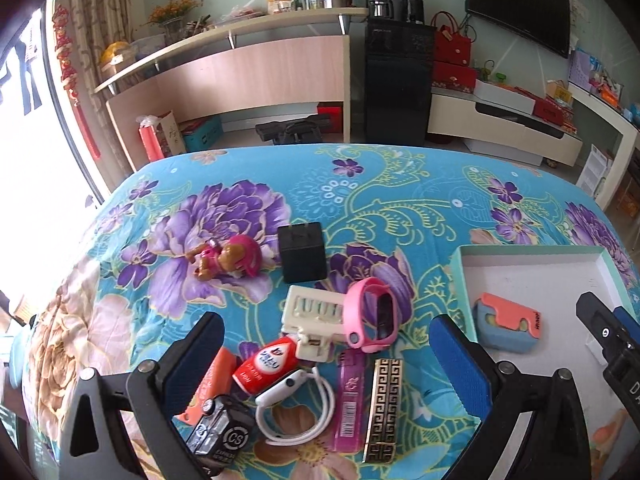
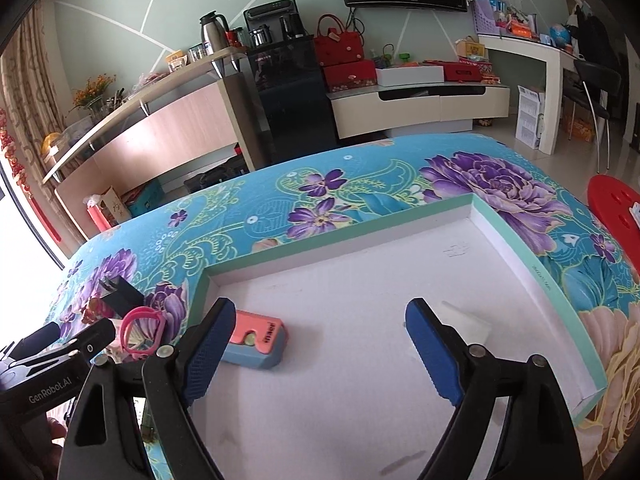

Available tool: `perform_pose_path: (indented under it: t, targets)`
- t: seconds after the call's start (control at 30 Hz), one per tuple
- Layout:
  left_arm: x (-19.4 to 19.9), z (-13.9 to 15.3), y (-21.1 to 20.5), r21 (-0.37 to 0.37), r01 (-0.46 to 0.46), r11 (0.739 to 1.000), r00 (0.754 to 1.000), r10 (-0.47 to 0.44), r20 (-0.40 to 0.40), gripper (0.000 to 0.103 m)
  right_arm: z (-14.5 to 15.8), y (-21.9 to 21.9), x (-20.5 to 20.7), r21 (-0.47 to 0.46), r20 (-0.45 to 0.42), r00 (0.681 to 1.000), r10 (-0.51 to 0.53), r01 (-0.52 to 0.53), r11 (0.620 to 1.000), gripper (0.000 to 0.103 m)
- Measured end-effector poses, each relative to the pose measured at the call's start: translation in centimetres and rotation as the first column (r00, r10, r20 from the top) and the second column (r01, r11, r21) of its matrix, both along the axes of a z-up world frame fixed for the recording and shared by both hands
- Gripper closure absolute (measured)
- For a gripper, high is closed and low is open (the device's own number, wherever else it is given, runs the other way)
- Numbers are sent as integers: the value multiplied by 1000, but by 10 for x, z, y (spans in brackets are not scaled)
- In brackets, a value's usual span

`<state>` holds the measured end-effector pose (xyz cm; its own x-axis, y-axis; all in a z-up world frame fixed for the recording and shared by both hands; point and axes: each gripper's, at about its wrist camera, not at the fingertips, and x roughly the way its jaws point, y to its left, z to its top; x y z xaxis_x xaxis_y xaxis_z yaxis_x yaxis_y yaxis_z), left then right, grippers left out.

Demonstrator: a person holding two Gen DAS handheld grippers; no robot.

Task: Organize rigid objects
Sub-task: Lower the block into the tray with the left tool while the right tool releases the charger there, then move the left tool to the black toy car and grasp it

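Observation:
In the left wrist view my left gripper stands open above a heap of small items on the flowered cloth: a red bottle, a white watch, a pink lighter, a gold-patterned lighter, a black toy car, a cream charger and a pink watch. Nothing is gripped. My right gripper hangs open and empty over the mint-rimmed white tray. In the tray lie a pink-and-blue case and a small white piece.
Further back on the cloth sit a black cube adapter and a pink puppy toy. A red stool stands off the table's right side. Shelves, a black dispenser and a TV cabinet line the far wall.

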<state>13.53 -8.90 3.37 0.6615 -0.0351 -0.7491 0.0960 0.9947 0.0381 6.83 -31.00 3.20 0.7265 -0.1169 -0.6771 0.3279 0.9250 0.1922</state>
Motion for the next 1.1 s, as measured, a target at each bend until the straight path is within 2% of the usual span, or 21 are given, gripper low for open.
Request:
perform_pose_path:
  t: [0.13, 0.33, 0.6, 0.77, 1.0, 1.1]
  targets:
    - [-5, -4, 27, -1, -64, 998, 998, 64, 16, 0, 1, 25, 7, -14, 4, 998, 62, -62, 998, 2]
    - [-9, -3, 59, -36, -118, 992, 992, 119, 37, 0, 1, 56, 15, -21, 6, 991, 137, -137, 990, 1]
    - [-13, -7, 99, -54, -181, 982, 983, 183, 23, 0, 4, 93, 19, -20, 45, 973, 227, -227, 974, 1]
    - [-16, -10, 126, -78, -229, 970, 973, 230, 15, 0, 7, 113, 19, -50, 62, 965, 255, -252, 966, 0]
    - [-18, -18, 151, -121, -261, 958, 965, 261, -23, 0, -2, 129, 22, -74, 24, 962, 271, -269, 960, 0]
    - [-20, -19, 154, -143, -260, 955, 966, 259, -30, 0, -9, 136, 25, -77, -33, 955, 296, -298, 952, 0]
